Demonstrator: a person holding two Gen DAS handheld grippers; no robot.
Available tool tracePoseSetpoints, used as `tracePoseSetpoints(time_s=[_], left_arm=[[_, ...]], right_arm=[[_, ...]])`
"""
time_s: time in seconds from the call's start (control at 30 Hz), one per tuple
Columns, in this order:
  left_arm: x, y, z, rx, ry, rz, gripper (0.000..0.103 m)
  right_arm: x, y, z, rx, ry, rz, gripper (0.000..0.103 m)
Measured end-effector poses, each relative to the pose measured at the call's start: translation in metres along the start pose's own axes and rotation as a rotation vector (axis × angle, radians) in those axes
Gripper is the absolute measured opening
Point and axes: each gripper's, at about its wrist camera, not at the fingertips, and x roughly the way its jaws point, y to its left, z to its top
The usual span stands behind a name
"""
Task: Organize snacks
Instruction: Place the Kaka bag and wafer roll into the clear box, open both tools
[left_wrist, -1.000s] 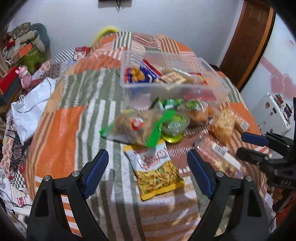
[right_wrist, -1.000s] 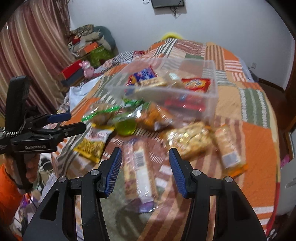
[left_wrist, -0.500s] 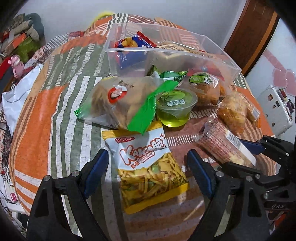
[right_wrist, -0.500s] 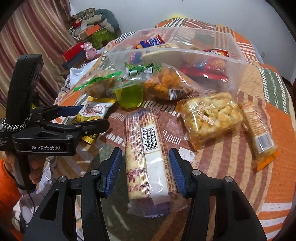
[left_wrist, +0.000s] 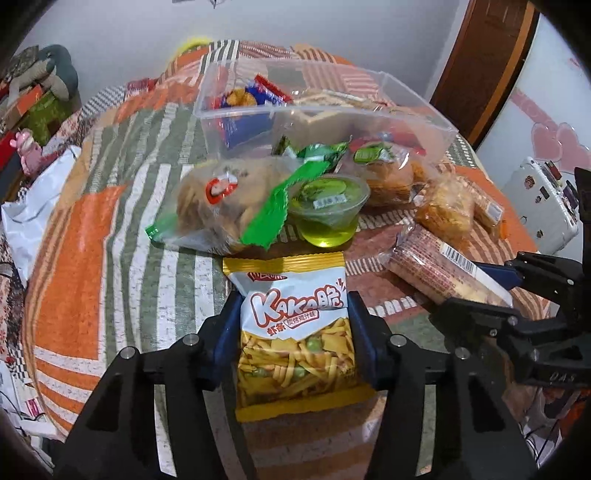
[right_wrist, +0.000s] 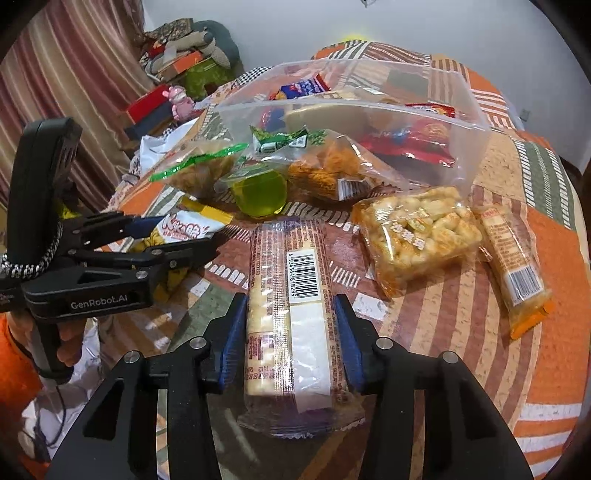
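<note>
My left gripper (left_wrist: 293, 325) is shut on the yellow-and-white Kaka chip bag (left_wrist: 295, 332), which lies on the patchwork cloth. My right gripper (right_wrist: 291, 328) is shut on the long cracker pack (right_wrist: 291, 306) with a barcode, also lying on the cloth. That pack shows in the left wrist view (left_wrist: 439, 269), and the chip bag shows in the right wrist view (right_wrist: 184, 232). A clear plastic bin (left_wrist: 436, 125) holding several snacks stands behind, also in the right wrist view (right_wrist: 469, 147).
Loose snacks lie between grippers and bin: a green-sealed biscuit bag (left_wrist: 229, 206), a green jelly cup (left_wrist: 328, 210), an orange snack bag (right_wrist: 332, 170), a corn-puff bag (right_wrist: 421, 232), a slim wafer pack (right_wrist: 513, 266). A white bag (left_wrist: 33, 199) lies left. A door (left_wrist: 484, 62) stands behind.
Both grippers moved forward and down and closed: the left onto the chip bag, the right onto the cracker pack. Both were open before.
</note>
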Motion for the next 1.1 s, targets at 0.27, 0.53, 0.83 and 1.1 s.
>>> tracePoseSetpoints(time_s=[0.27,0.53,0.83,1.1], left_arm=[[-0.038,-0.007,0.012,0.013,-0.092,-0.012,0.054],[-0.066,-0.011,0.033,0.002,-0.175,-0.050,0.054],[-0.077,-0.005,0.071,-0.011,-0.251,-0.041,0.054],[-0.068,0.009,0.110,-0.040,-0.281,-0.035,0.054]], right_arm=[[-0.033,-0.013,0.003,0.028,-0.076,-0.016,0.043],[-0.057,-0.014,0.021,0.041,-0.166,-0.033,0.043],[-0.074,-0.025,0.052,0.060,-0.265,-0.066,0.043],[-0.079,-0.042,0.084,0.100,-0.335,-0.089,0.043]])
